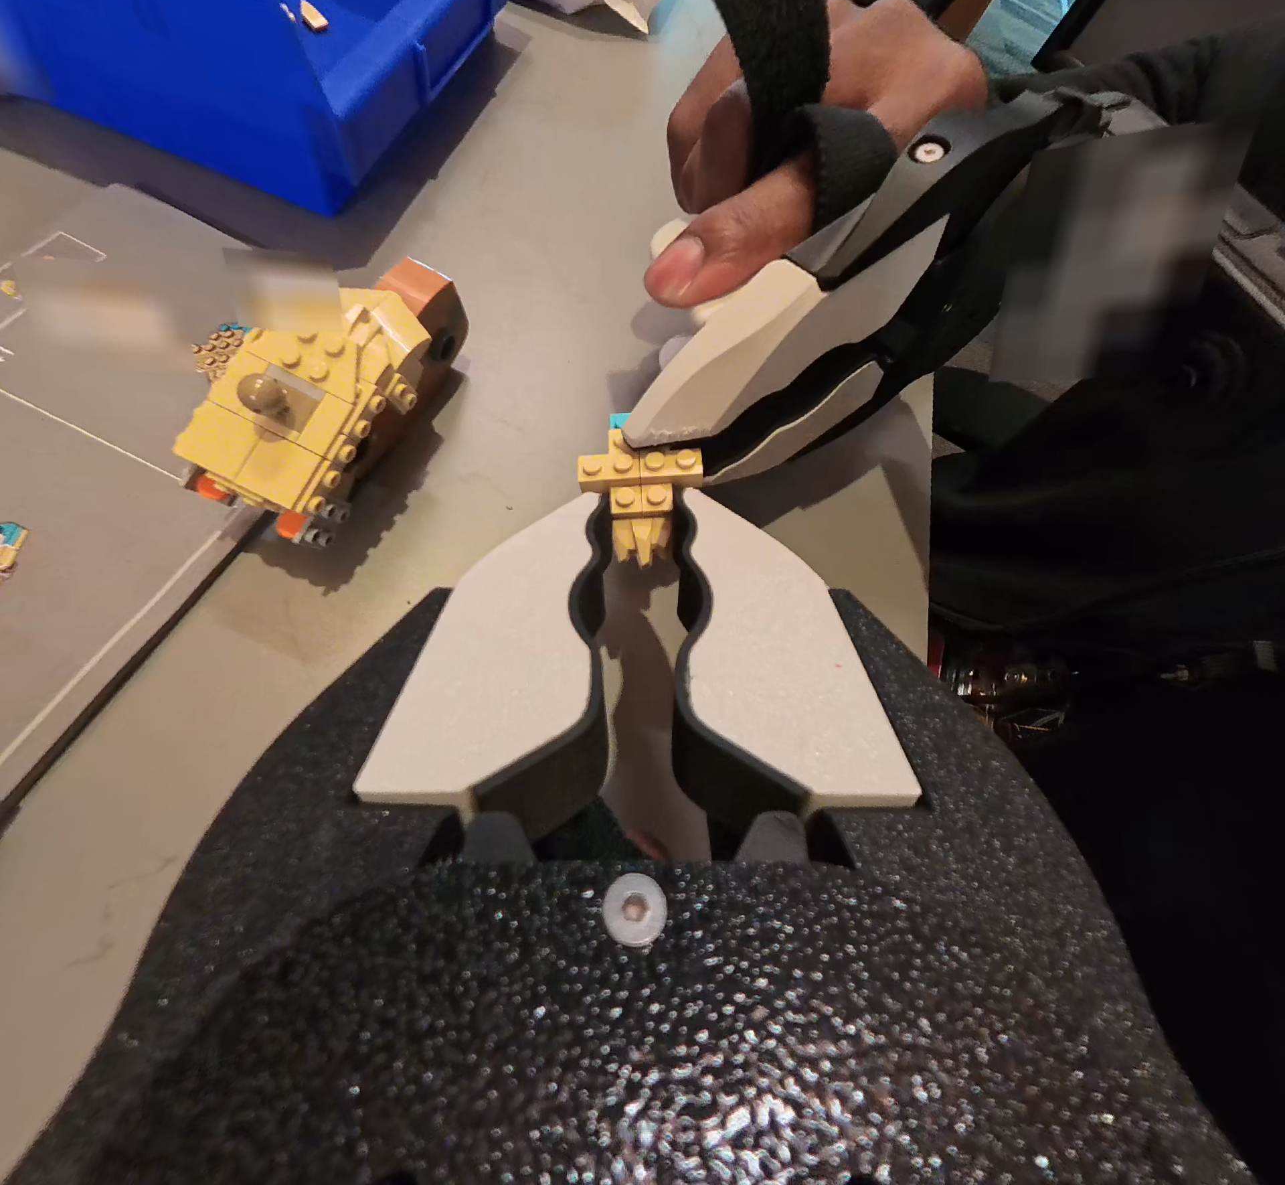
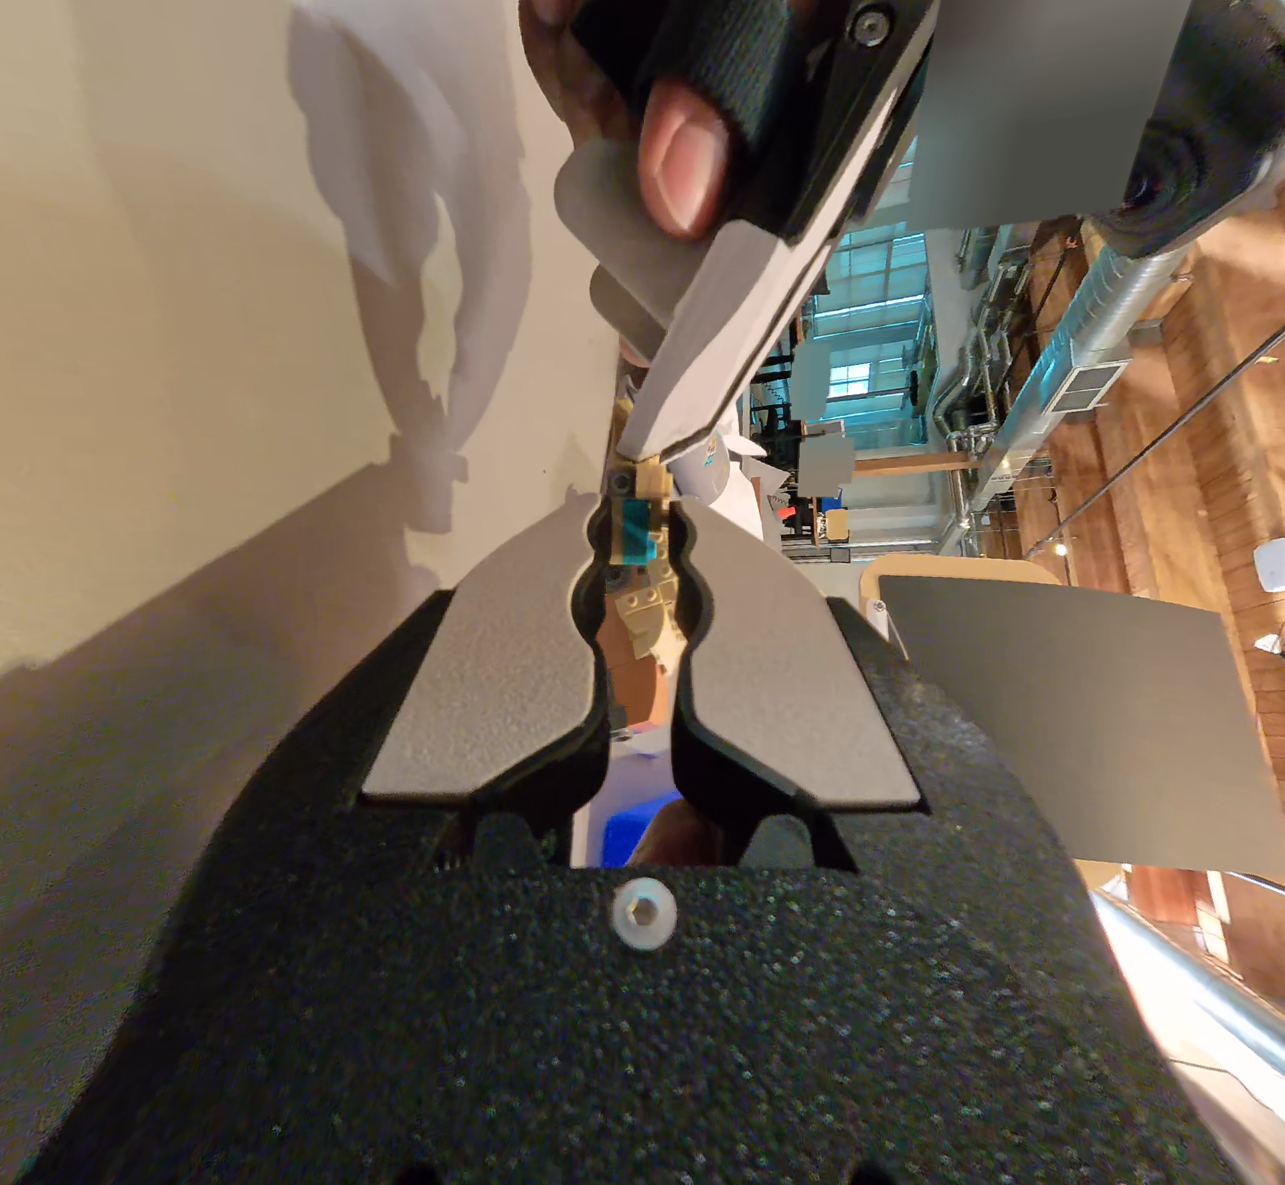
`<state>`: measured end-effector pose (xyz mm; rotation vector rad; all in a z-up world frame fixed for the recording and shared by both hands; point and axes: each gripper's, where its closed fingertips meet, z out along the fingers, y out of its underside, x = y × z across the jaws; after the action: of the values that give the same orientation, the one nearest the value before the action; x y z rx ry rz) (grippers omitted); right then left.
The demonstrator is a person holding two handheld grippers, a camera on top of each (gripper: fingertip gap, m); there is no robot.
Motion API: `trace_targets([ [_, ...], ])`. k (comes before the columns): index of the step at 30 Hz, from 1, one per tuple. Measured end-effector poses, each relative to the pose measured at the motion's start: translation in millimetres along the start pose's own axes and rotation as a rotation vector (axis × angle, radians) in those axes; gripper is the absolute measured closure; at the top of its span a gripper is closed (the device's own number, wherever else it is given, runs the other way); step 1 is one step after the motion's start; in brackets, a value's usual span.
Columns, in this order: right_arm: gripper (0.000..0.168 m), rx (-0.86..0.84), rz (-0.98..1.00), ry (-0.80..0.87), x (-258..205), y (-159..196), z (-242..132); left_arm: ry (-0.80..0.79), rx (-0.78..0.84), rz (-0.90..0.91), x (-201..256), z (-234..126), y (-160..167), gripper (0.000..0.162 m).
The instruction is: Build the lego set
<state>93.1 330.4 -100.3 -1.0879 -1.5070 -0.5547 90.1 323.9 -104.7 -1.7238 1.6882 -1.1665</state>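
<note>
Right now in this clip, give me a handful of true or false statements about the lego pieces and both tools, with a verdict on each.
1. The left gripper is shut on the small tan assembly. True.
2. The right gripper hangs well clear of that assembly. False: its fingers are closed on the assembly's upper part, next to a teal piece.
3. The larger tan build lies on the table, held by neither gripper. True.
4. The blue bin holds no pieces. False: a few small loose pieces lie inside.
5. The small tan assembly rests flat on the table. False: the two grippers hold it between them above the surface.
</note>
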Motion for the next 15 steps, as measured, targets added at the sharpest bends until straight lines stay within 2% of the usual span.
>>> trace_targets([
  [6,0.153,-0.01,0.011,0.028,1,2,3,-0.02,0.019,0.017,-4,-1,0,0.146],
  [8,0.149,-0.012,0.061,0.047,3,4,4,-0.048,0.033,0.047,-9,-2,-1,0.146],
  [9,0.142,-0.01,0.087,0.05,4,6,3,-0.066,0.041,0.068,-12,-2,0,0.146],
  [13,0.141,-0.006,0.203,0.049,6,12,-3,-0.062,0.082,0.089,-12,-5,0,0.146],
  [15,0.141,-0.009,0.193,0.05,5,12,-3,-0.065,0.078,0.09,-13,-5,2,0.146],
])
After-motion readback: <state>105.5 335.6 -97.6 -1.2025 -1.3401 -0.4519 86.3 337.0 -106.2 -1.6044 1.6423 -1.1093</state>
